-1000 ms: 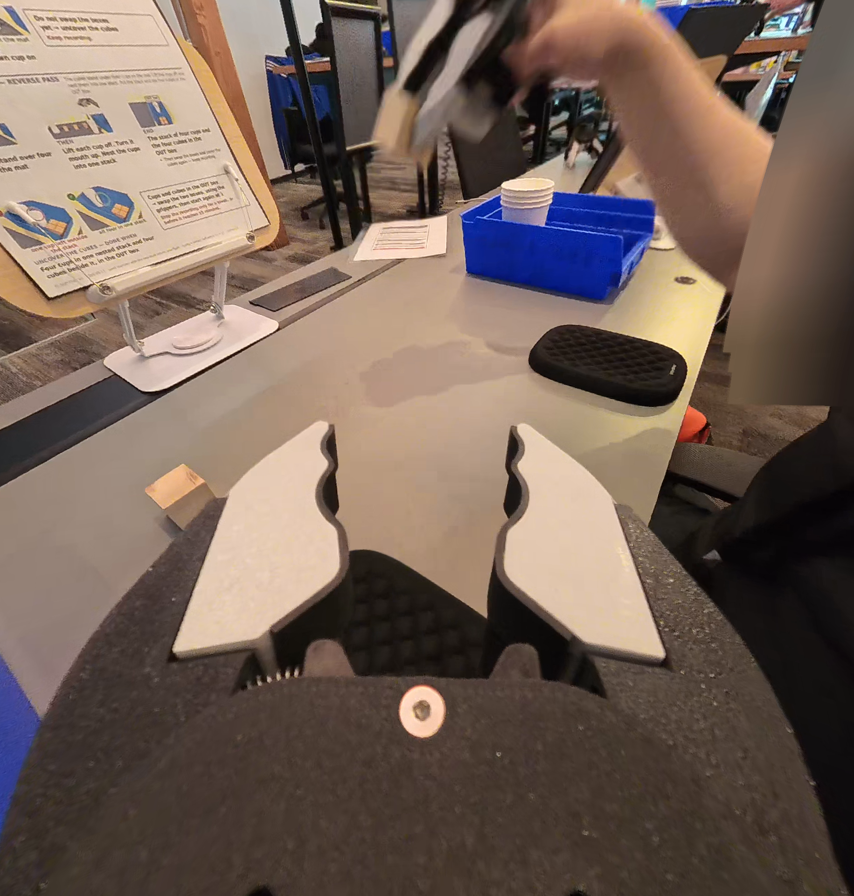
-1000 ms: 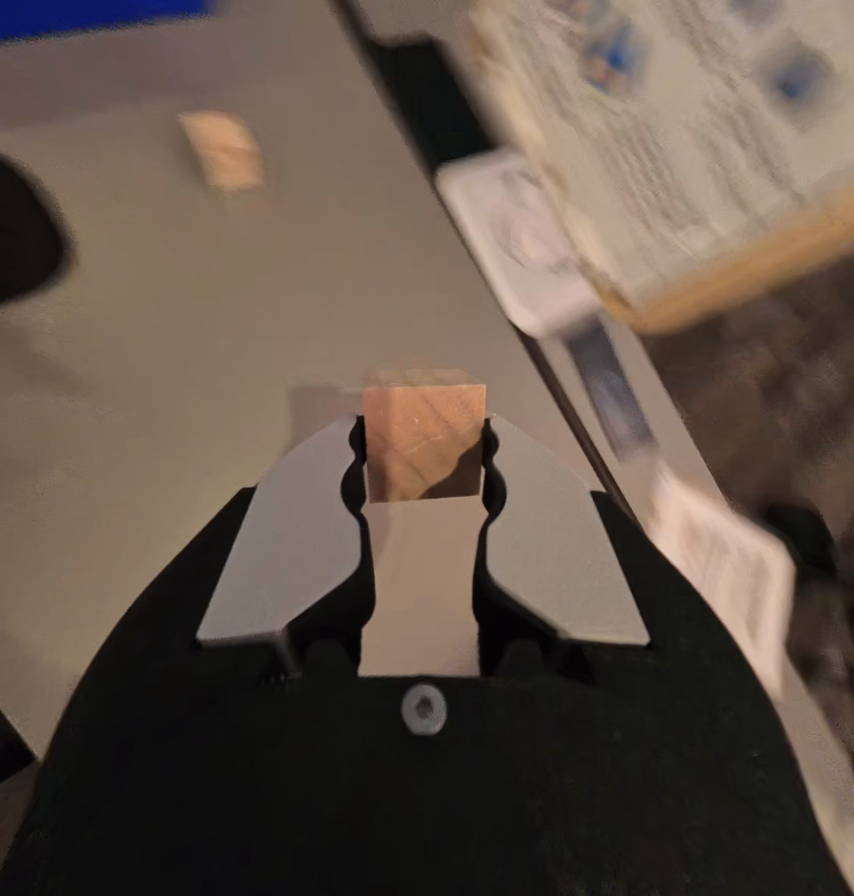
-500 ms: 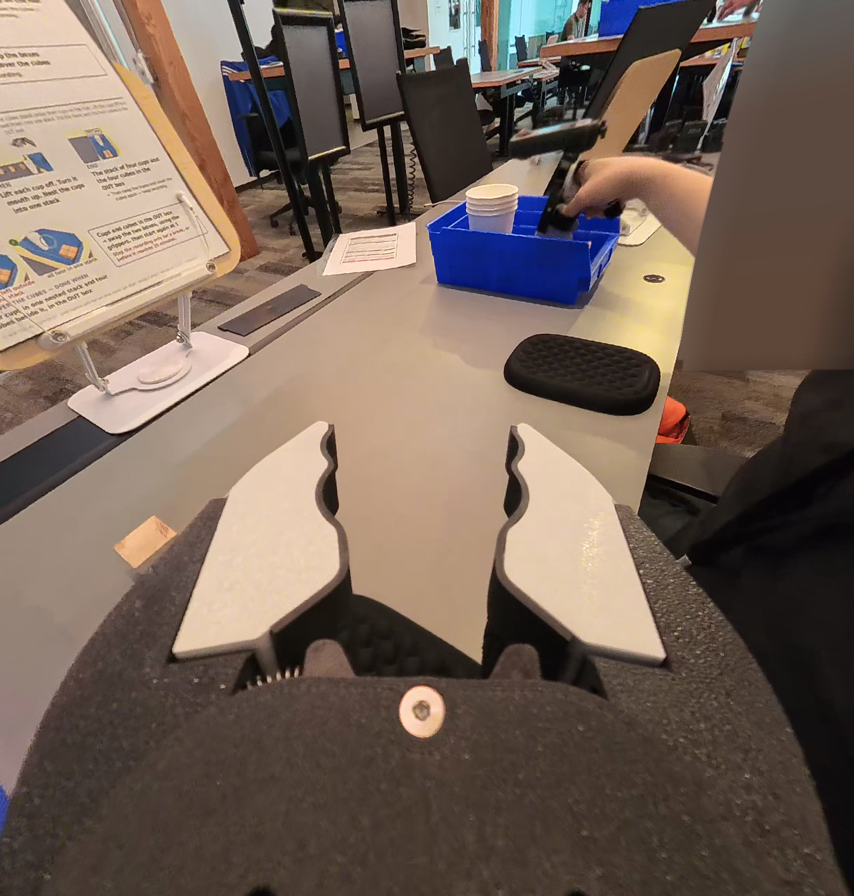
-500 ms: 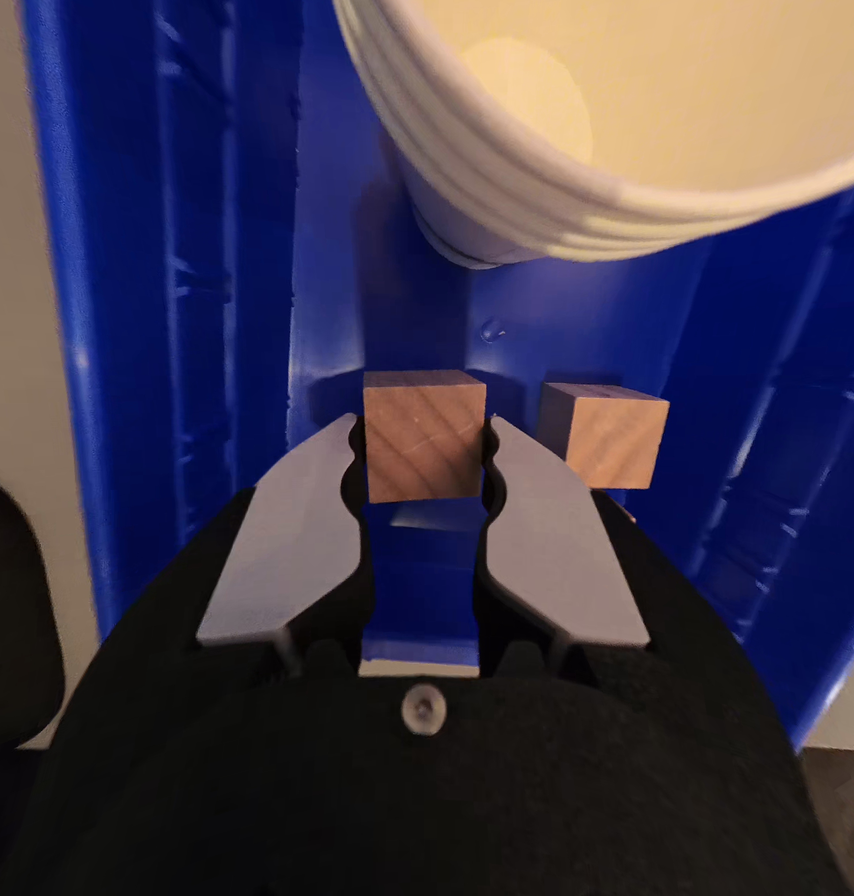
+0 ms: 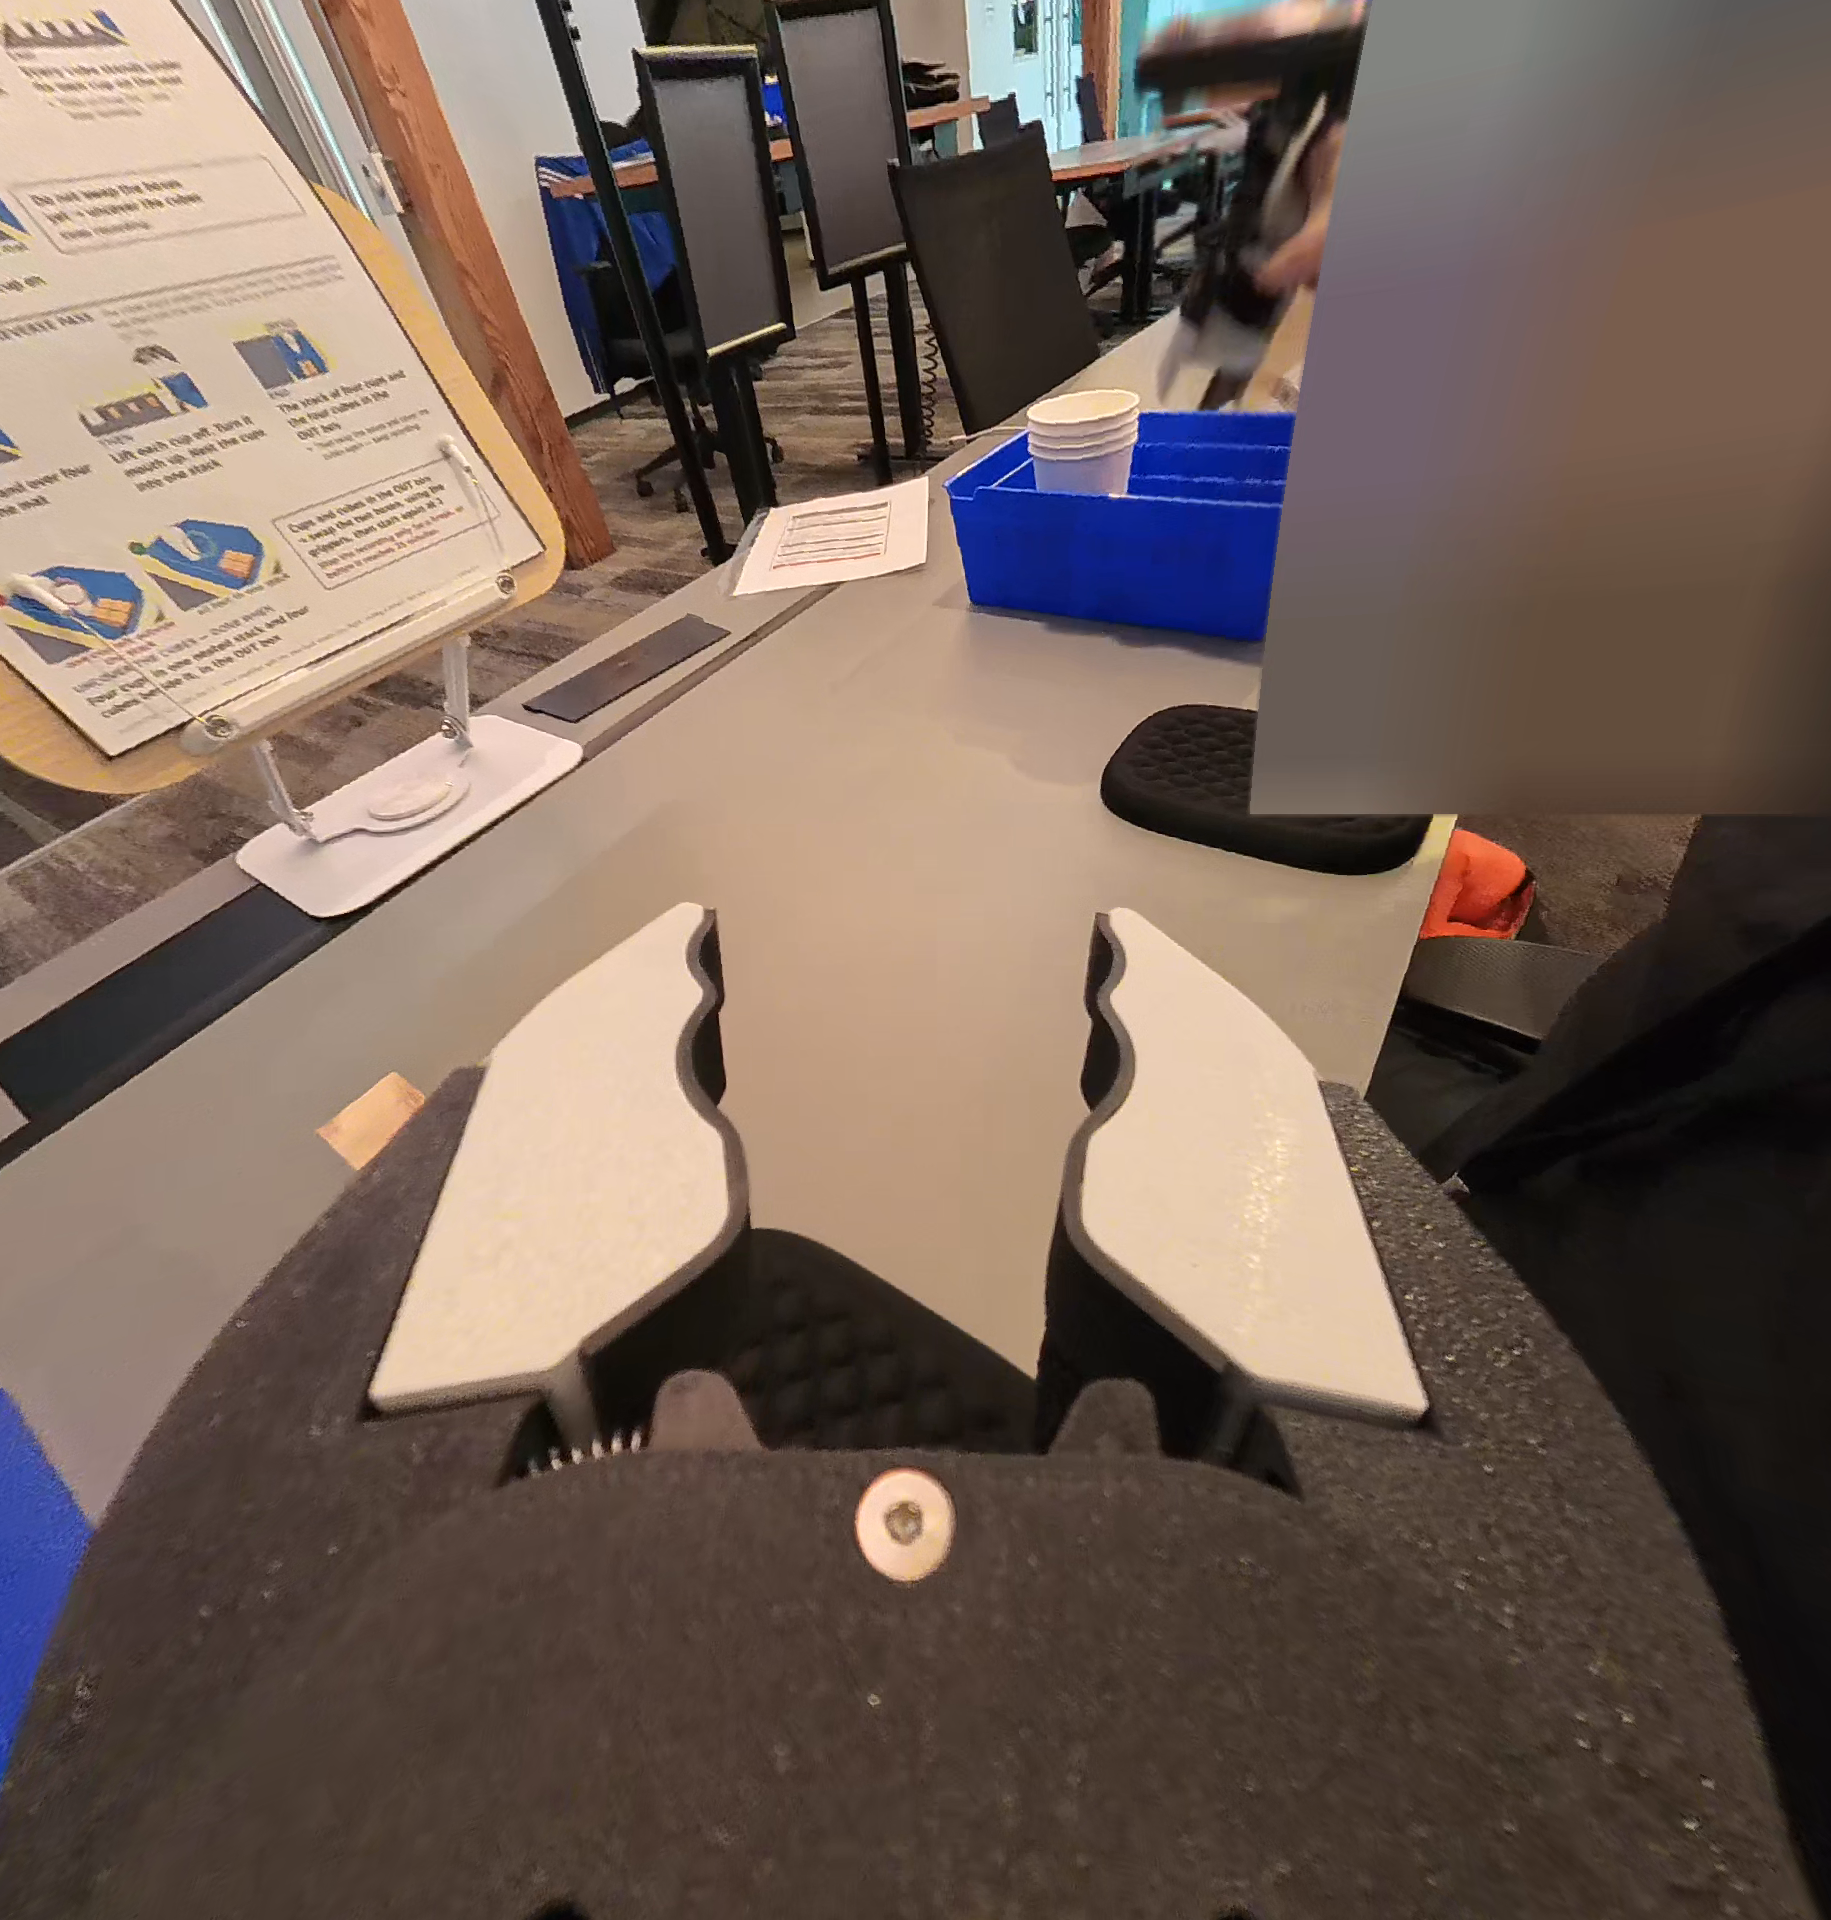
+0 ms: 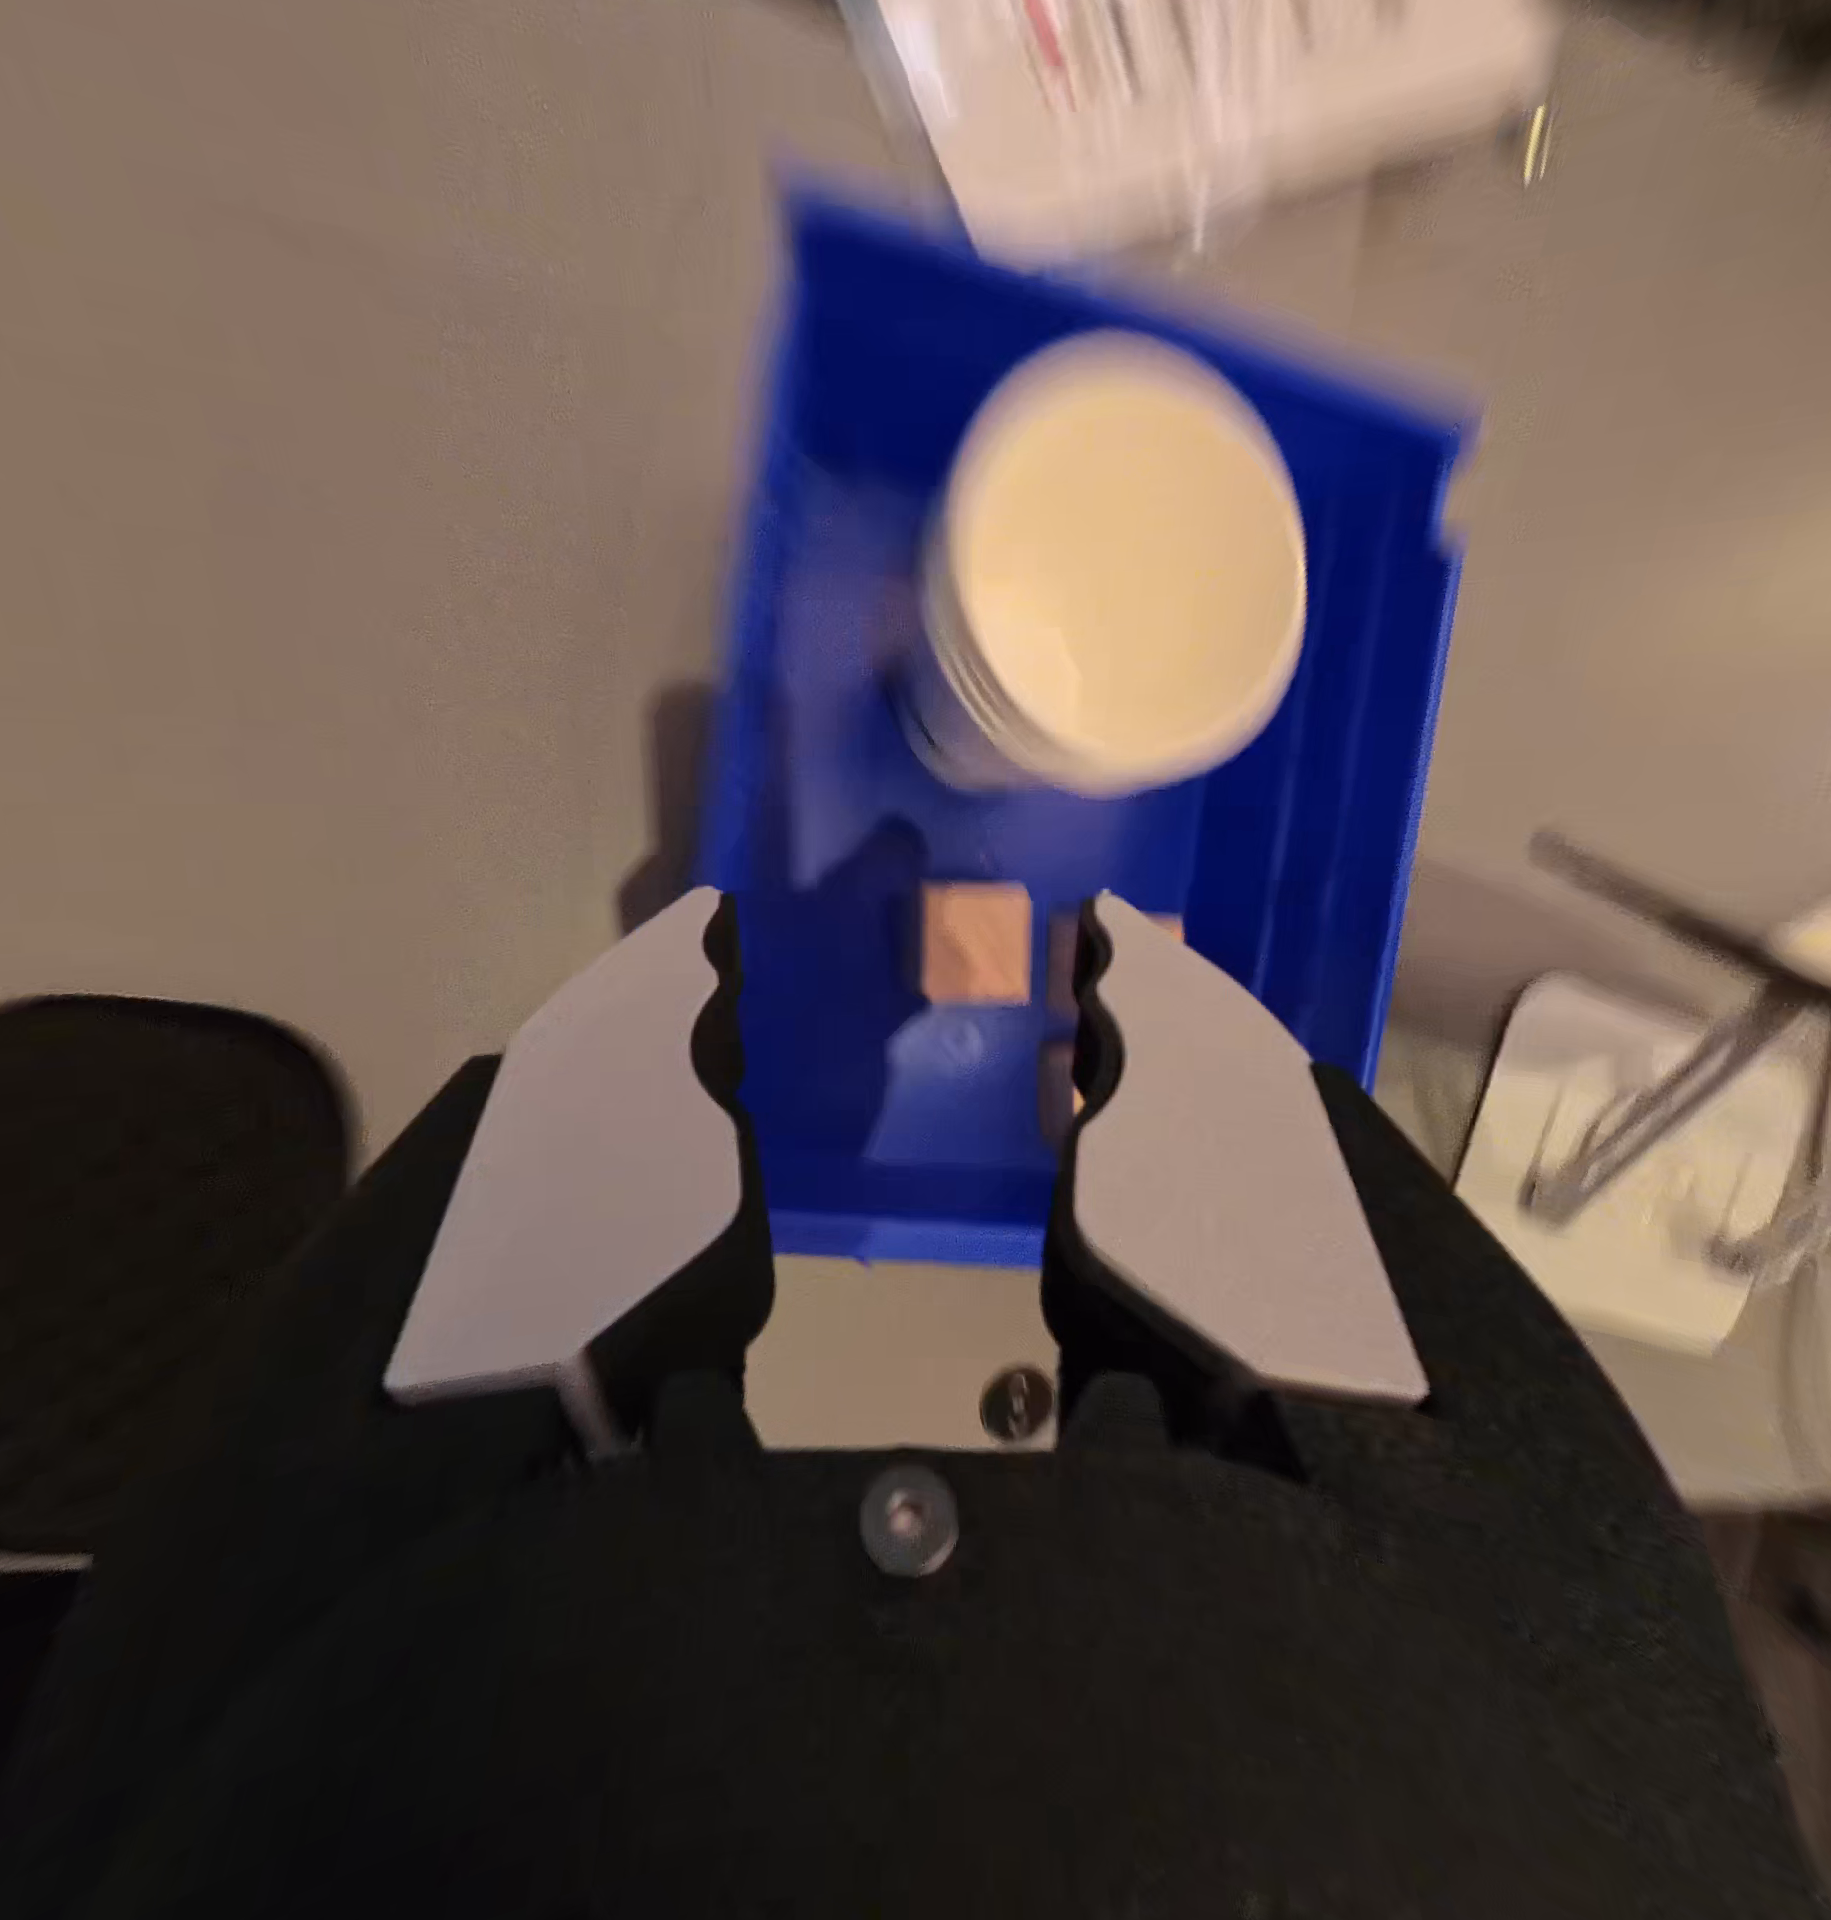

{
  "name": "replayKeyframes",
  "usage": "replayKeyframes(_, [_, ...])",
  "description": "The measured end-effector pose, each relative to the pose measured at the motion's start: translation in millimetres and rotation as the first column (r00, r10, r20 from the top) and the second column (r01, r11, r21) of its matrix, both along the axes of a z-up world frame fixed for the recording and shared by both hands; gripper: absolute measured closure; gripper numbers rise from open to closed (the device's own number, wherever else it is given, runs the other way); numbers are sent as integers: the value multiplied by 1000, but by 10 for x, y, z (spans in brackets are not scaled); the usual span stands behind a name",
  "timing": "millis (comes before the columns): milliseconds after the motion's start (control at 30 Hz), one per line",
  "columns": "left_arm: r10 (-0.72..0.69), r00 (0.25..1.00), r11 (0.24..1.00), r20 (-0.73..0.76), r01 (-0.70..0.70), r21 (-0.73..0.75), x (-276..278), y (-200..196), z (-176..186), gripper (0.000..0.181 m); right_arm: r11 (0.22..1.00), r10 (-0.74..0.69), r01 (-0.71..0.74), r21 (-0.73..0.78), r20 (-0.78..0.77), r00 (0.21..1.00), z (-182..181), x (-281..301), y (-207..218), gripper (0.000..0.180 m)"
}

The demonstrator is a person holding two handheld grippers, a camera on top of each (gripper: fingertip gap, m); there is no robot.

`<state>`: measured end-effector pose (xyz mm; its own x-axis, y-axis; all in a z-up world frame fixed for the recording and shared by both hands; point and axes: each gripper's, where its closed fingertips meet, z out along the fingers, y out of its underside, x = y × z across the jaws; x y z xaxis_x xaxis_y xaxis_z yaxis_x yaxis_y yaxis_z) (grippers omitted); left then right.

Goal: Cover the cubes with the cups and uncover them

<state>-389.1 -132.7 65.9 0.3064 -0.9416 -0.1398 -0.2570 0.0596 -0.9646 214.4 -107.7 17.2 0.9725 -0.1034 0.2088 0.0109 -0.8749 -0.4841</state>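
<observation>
In the right wrist view my right gripper (image 6: 906, 920) is open and empty, high above the blue bin (image 6: 1306, 935). In the bin stand a nested stack of white paper cups (image 6: 1119, 582), a wooden cube (image 6: 973, 951) and a second cube (image 6: 1165, 927) partly hidden behind my right finger. In the left wrist view my left gripper (image 5: 900, 935) is open and empty, low over the grey table (image 5: 838, 810). A wooden cube (image 5: 369, 1117) lies on the table just left of it, partly hidden by the gripper body. The bin (image 5: 1108, 551) with the cup stack (image 5: 1082, 442) stands far ahead.
An instruction board on a white stand (image 5: 402, 810) is at the left. A black pad (image 5: 1202, 790) lies near the table's right edge, and it also shows in the right wrist view (image 6: 142, 1143). A paper sheet (image 5: 838, 535) lies beside the bin. Another blue bin's corner (image 5: 7, 1538) is at lower left.
My right gripper carried a wooden cube over the bin, opened and let it go beside another cube, then rose away. My left gripper stayed open and shifted a little.
</observation>
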Motion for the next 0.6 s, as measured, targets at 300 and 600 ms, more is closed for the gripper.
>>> replayKeyframes(300, [72, 995, 997, 75, -68, -45, -203, 70, -101, 115, 354, 920, -922, 156, 118, 373, 737, -4313, 1675, 112])
replayKeyframes(600, [165, 982, 984, 87, -159, -74, -541, 57, -142, 115, 144, 989, -982, -121, -4, 146, -1142, -6074, 2483, 116])
